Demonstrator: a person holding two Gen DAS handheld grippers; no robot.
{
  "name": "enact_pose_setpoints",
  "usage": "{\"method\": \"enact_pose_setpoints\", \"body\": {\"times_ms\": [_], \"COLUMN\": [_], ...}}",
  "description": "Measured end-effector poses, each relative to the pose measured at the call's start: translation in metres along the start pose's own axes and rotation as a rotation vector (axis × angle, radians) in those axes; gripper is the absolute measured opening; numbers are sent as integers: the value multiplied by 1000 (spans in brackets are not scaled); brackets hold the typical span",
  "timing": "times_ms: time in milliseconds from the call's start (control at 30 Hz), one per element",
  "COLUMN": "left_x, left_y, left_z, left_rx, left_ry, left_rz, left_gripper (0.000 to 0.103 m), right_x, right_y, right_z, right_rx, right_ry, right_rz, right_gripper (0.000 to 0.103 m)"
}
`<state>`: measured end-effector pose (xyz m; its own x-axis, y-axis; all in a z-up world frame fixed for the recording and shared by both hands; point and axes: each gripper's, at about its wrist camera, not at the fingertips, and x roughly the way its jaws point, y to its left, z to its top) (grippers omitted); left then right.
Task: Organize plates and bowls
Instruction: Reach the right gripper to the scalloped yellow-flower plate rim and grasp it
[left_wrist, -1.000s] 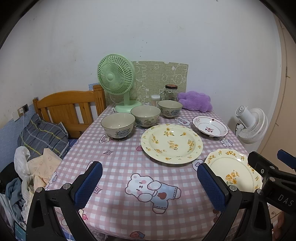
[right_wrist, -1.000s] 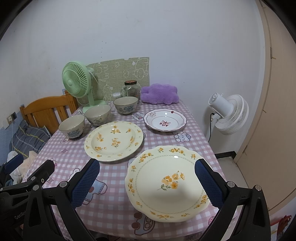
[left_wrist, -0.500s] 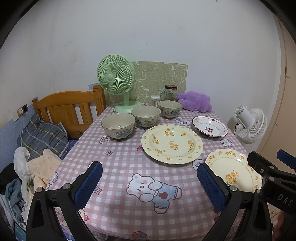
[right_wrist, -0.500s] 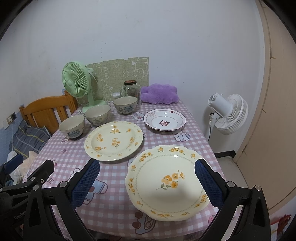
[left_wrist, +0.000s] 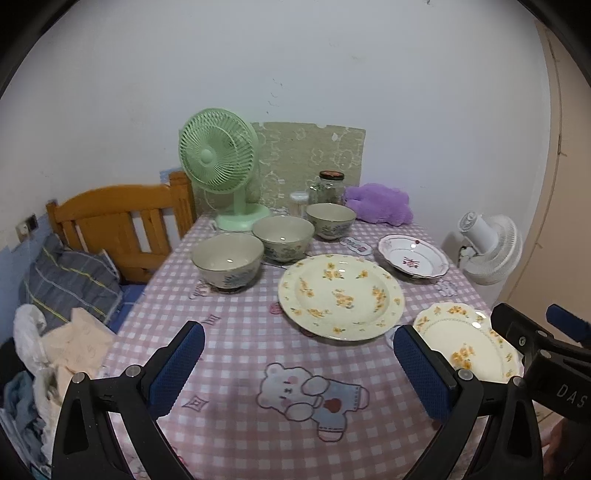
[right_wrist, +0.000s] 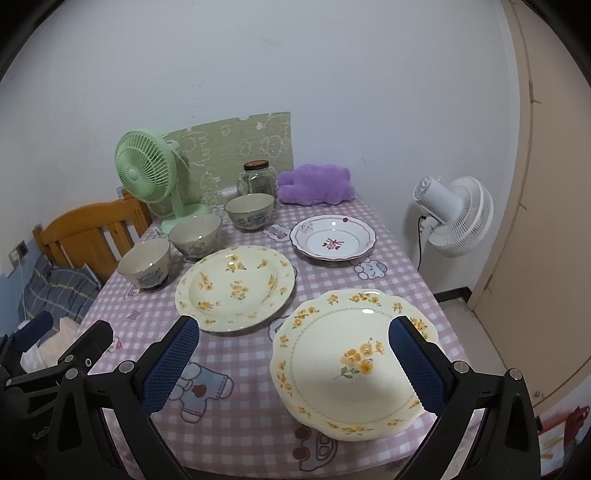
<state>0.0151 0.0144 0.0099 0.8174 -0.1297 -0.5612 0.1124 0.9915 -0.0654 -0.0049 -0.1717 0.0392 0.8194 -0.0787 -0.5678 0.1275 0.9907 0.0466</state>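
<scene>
Three beige bowls stand in a diagonal row on the pink checked table: the nearest bowl (left_wrist: 227, 264) (right_wrist: 146, 264), a middle bowl (left_wrist: 282, 236) (right_wrist: 195, 232) and a far bowl (left_wrist: 330, 219) (right_wrist: 250, 209). A large yellow-flowered plate (left_wrist: 340, 295) (right_wrist: 234, 286) lies mid-table. A scalloped flowered plate (left_wrist: 467, 341) (right_wrist: 351, 362) lies at the near right. A white plate with red motif (left_wrist: 413, 256) (right_wrist: 332, 238) lies behind. My left gripper (left_wrist: 297, 367) and right gripper (right_wrist: 293, 363) are open, empty, above the near edge.
A green desk fan (left_wrist: 218, 162), a glass jar (left_wrist: 330, 186) and a purple plush (left_wrist: 378, 203) stand at the table's far end. A wooden chair (left_wrist: 118, 221) and piled clothes (left_wrist: 55, 332) are left. A white floor fan (right_wrist: 452, 218) stands right.
Both grippers have risen and pulled back slightly, so the table sits lower in view. No dish has moved. Both stay open.
</scene>
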Motion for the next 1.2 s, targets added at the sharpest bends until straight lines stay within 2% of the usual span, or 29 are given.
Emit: {"method": "enact_pose_setpoints", "body": {"times_ms": [100, 300, 667, 800, 900, 1000, 1200], "left_x": [6, 23, 73, 96, 112, 128, 152], "left_y": [-4, -22, -93, -120, -136, -148, -160], "left_z": [2, 5, 3, -5, -16, -28, -44], "left_rx": [11, 38, 41, 30, 28, 21, 6], "left_ry": [22, 48, 117, 168, 210, 270, 353], "left_rz": [-25, -30, -13, -5, 28, 32, 59], "left_gripper": [101, 101, 93, 87, 84, 76, 68], "right_x": [0, 11, 61, 85, 103, 119, 151], "right_y": [0, -12, -75, -101, -118, -130, -148], "right_z": [2, 5, 16, 18, 14, 4, -13], "right_rx": [9, 28, -21, -38, -54, -66, -75], "right_ry": [-13, 26, 80, 129, 173, 217, 309], "right_rz": [-18, -44, -62, -49, -33, -23, -10], "right_gripper": [103, 103, 101, 97, 93, 92, 88]}}
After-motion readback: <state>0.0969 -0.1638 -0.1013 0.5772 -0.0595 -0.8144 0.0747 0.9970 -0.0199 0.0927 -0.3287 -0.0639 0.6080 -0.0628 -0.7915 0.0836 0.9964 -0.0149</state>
